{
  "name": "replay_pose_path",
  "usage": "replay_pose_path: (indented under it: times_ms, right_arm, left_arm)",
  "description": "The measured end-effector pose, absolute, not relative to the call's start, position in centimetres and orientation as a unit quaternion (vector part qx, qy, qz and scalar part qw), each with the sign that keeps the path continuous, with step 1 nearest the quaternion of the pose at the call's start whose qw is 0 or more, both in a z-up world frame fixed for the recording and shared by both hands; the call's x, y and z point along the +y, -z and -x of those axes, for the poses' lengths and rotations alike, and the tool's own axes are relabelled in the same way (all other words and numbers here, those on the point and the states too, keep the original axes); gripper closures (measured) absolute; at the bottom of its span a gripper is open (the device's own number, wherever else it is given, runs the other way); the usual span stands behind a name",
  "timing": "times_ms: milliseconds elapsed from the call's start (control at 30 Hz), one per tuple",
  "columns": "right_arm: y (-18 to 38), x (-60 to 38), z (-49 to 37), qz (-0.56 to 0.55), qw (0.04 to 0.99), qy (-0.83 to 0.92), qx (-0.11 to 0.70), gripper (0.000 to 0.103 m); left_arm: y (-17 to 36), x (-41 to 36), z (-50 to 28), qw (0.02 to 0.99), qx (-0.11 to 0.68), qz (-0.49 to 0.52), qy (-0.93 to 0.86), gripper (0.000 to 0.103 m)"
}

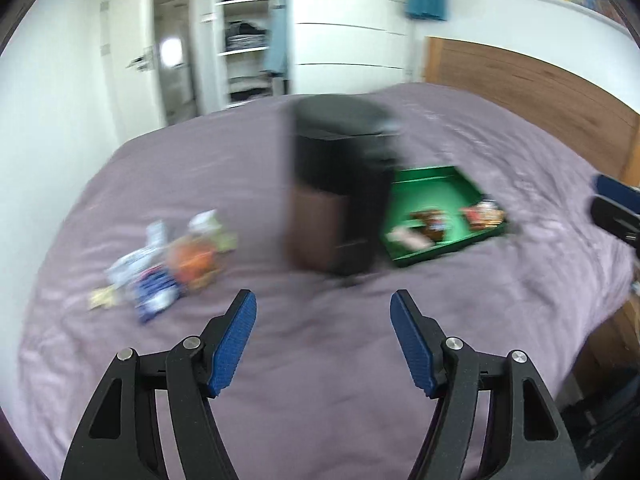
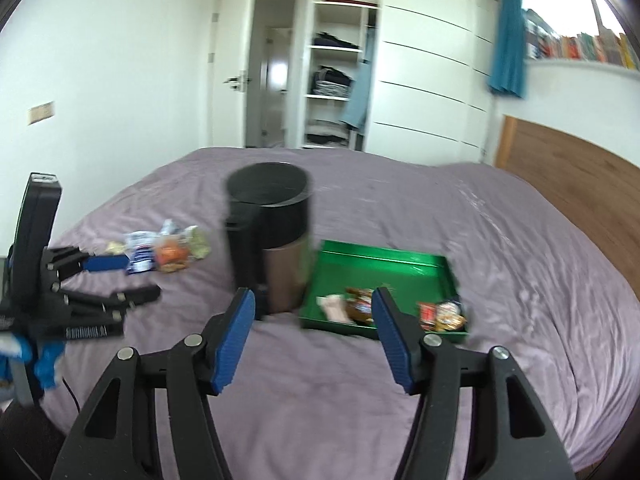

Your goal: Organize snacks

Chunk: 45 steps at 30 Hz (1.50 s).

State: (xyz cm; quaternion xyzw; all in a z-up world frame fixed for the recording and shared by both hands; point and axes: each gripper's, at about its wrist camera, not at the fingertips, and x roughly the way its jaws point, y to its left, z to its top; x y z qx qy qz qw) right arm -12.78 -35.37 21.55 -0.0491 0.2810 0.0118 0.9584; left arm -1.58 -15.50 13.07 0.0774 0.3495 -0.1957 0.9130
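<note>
Above the purple bed (image 2: pixel 360 380), both the left gripper (image 1: pixel 323 300) and right gripper (image 2: pixel 313 298) hang spread apart, empty, facing the green tray (image 2: pixel 384 264) of snacks (image 2: pixel 442 315).

Both wrist views look down across the bed (image 1: pixel 320 360) from well back; both share the green tray (image 2: pixel 384 258).

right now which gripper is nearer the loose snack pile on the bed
Left. The left gripper reaches right beside the snack pile; the right gripper hangs further off, facing the green tray.
</note>
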Motion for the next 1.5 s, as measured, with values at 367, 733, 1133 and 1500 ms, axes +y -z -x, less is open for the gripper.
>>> replay_pose_path:
  times_ms: [367,733,1133,1500]
  right_arm:
    - [-20.3,-26.1,12.2,0.061,0.947,-0.083,0.304,0.017]
    - [-20.0,-19.0,13.7,0.076,0.938,-0.132,0.311,0.012]
    - [-19.9,-15.3,14.7,0.082,0.935,-0.151,0.311,0.009]
    - [-18.0,-14.3,10.6,0.071,0.932,-0.116,0.337,0.002]
  left_arm:
    - [-13.3,1.5,2.4,0.939,0.338,-0.030,0.045,0.038]
    - [-15.0,5.1,7.5,0.951,0.308,-0.022,0.025,0.035]
    - [-17.3,6.2,10.5,0.958,0.285,-0.018,0.016,0.032]
    - [-16.1,7.1,6.9,0.959,0.283,-0.009,0.034,0.028]
